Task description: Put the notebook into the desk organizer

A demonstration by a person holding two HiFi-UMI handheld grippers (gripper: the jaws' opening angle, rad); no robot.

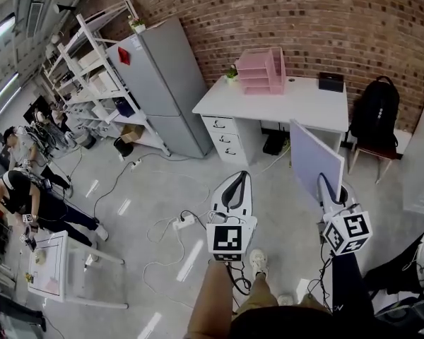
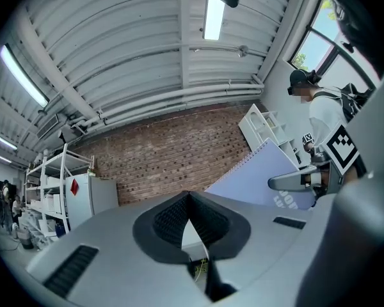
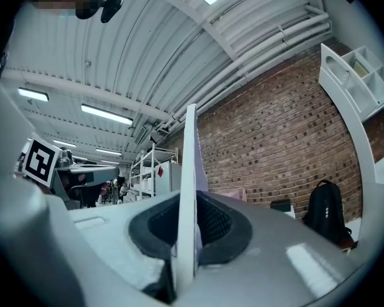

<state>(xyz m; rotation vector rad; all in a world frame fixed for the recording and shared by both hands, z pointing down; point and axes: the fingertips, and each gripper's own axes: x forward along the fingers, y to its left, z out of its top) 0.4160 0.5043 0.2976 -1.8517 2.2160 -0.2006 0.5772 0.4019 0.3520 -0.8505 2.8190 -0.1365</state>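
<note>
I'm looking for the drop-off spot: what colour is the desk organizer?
The organizer is pink, clearest in the head view.

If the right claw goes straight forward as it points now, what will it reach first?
Probably the white desk, near the pink organizer; the way there looks free. Depth is unclear, and the notebook held in the right claw would arrive first.
</note>
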